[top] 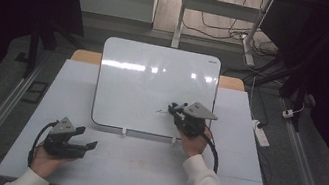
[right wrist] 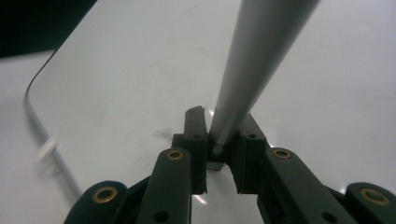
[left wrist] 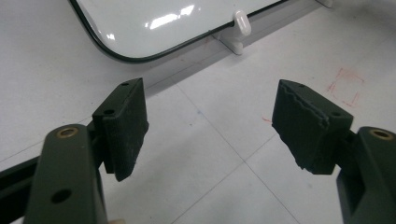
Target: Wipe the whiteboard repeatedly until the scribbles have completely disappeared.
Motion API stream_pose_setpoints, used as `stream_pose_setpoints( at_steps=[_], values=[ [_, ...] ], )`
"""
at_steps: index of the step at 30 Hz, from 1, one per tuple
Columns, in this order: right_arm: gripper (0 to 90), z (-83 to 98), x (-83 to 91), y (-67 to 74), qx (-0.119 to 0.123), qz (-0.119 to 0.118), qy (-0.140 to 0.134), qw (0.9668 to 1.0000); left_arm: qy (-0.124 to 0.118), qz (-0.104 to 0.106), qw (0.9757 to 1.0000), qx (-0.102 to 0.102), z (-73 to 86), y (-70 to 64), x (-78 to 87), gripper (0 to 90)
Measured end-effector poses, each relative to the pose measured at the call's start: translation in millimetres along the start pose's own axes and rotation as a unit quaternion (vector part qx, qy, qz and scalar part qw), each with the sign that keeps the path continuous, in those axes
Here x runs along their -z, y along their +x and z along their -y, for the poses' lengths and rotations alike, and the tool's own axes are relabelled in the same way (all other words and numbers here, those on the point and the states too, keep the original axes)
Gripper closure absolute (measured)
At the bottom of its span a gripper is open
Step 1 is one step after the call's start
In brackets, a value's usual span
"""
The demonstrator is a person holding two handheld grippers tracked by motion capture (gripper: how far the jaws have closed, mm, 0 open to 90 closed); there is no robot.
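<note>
White desk [top: 139, 169], pale and faintly marked with red scribbles. On it, propped on two small white clips: glossy whiteboard [top: 153, 88], dark-edged, round-cornered, tilted back, with a faint mark near its lower right. Right tongs [top: 173, 108] raised over that lower right area, clenched on a slim grey marker [right wrist: 252, 60], its tip just beside the mark. Left tongs [top: 86, 139] resting low at the desk's front left, spread wide, gripping nothing, pointing toward the board's bottom edge.
</note>
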State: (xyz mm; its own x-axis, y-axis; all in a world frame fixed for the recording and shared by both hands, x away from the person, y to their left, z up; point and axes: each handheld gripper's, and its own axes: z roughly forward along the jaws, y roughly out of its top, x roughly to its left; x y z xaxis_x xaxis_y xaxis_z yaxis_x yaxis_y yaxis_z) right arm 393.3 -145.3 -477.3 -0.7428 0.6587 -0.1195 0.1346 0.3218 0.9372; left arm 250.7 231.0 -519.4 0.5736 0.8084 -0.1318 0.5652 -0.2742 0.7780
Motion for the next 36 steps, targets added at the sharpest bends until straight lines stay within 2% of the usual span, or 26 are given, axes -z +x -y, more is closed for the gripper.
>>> stream_pose_setpoints(
  at_steps=[1,2,3,5,6,7,10,11,12,13,14,16,17,19,20,21,22,24,25,26,28,30,31,34,35,36],
  values=[
    [77.9,0.6,-0.6,3.7,0.015,-0.002,0.005,0.9999,0.000,0.000,1.0000,-0.001,0.0,-0.4,0.0,27.1],
    [77.8,0.5,0.4,1.8,0.018,-0.004,0.006,0.9998,0.000,-0.001,1.0000,-0.002,0.1,-0.9,0.4,27.0],
    [77.9,0.5,2.6,-4.0,0.003,-0.002,0.000,1.0000,-0.001,-0.001,1.0000,-0.002,0.3,-1.4,1.0,27.1],
    [77.9,1.0,9.4,-17.9,-0.031,0.023,-0.018,0.9991,-0.004,-0.001,1.0000,-0.001,0.5,-1.2,2.3,27.1],
    [77.8,1.6,9.7,-19.4,-0.038,0.020,-0.021,0.9988,-0.005,-0.001,1.0000,0.000,0.5,-0.7,2.5,27.1],
    [77.8,2.2,9.1,-16.5,-0.035,0.024,-0.023,0.9988,-0.004,-0.001,1.0000,0.002,0.3,0.0,2.1,27.1],
    [77.9,4.9,-1.9,3.3,-0.006,-0.023,-0.001,0.9997,-0.002,-0.001,1.0000,0.002,0.1,0.5,1.0,27.1],
    [77.9,5.1,-3.4,6.9,0.006,-0.023,0.000,0.9997,-0.003,-0.001,1.0000,0.001,0.2,0.0,1.3,27.0],
    [77.8,4.1,-3.5,4.5,0.004,-0.026,0.001,0.9997,-0.003,0.000,1.0000,0.000,0.4,-0.4,1.9,27.0],
    [77.9,3.6,-2.0,-0.8,-0.009,-0.022,-0.006,0.9997,-0.005,0.000,1.0000,0.000,0.7,-0.7,2.6,27.1],
    [77.9,3.2,1.2,-7.0,-0.024,-0.004,-0.018,0.9995,-0.006,0.000,1.0000,0.000,0.8,-0.5,2.9,27.1],
    [77.9,3.0,2.2,-8.2,-0.037,0.001,-0.021,0.9991,-0.005,0.000,1.0000,0.003,0.6,0.3,2.5,27.1],
    [77.9,3.1,0.3,-3.5,-0.028,-0.002,-0.017,0.9995,-0.005,0.000,1.0000,0.004,0.4,0.7,2.0,27.1],
    [77.9,4.1,-7.7,10.6,-0.005,-0.030,-0.002,0.9995,-0.003,0.000,1.0000,0.002,0.1,0.9,1.0,27.0],
    [77.9,3.6,-10.2,16.0,0.011,-0.030,0.002,0.9995,-0.003,0.000,1.0000,0.001,0.1,0.5,1.1,27.1],
    [77.9,2.2,-11.1,16.1,0.017,-0.029,0.004,0.9994,-0.003,0.000,1.0000,0.000,0.3,0.0,1.8,27.1],
    [77.9,1.4,-10.4,11.8,0.008,-0.027,-0.001,0.9996,-0.005,0.000,1.0000,0.000,0.7,-0.5,2.6,27.1],
    [77.9,0.4,-5.7,0.9,-0.018,-0.006,-0.019,0.9996,-0.006,-0.001,1.0000,0.001,0.7,-0.2,3.0,27.1],
    [77.9,0.1,-5.6,-0.7,-0.026,-0.006,-0.019,0.9995,-0.006,-0.001,1.0000,0.003,0.5,0.1,2.6,27.1],
    [77.9,-0.2,-7.0,2.7,-0.020,-0.005,-0.017,0.9996,-0.005,-0.001,1.0000,0.003,0.4,0.5,2.1,27.1],
    [77.9,0.5,-14.3,15.0,-0.004,-0.036,-0.003,0.9994,-0.002,-0.001,1.0000,0.003,0.0,0.8,0.4,27.1],
    [77.9,-0.8,-18.2,22.1,0.023,-0.039,0.007,0.9989,-0.002,-0.001,1.0000,0.001,0.1,-0.1,1.0,27.1],
    [77.9,-2.0,-18.4,18.3,0.015,-0.041,0.004,0.9990,-0.003,-0.001,1.0000,0.000,0.2,-0.4,1.5,27.0],
    [77.9,-4.5,-16.4,7.9,-0.021,-0.020,-0.016,0.9994,-0.006,-0.002,1.0000,0.004,0.4,0.0,2.6,27.1],
    [77.9,-5.0,-17.3,11.9,-0.013,-0.015,-0.013,0.9997,-0.006,-0.002,1.0000,0.004,0.3,0.3,2.3,27.1],
    [77.9,-5.4,-19.2,16.1,-0.002,-0.021,-0.007,0.9998,-0.005,-0.001,1.0000,0.004,0.1,0.6,1.7,27.1]
  ],
)
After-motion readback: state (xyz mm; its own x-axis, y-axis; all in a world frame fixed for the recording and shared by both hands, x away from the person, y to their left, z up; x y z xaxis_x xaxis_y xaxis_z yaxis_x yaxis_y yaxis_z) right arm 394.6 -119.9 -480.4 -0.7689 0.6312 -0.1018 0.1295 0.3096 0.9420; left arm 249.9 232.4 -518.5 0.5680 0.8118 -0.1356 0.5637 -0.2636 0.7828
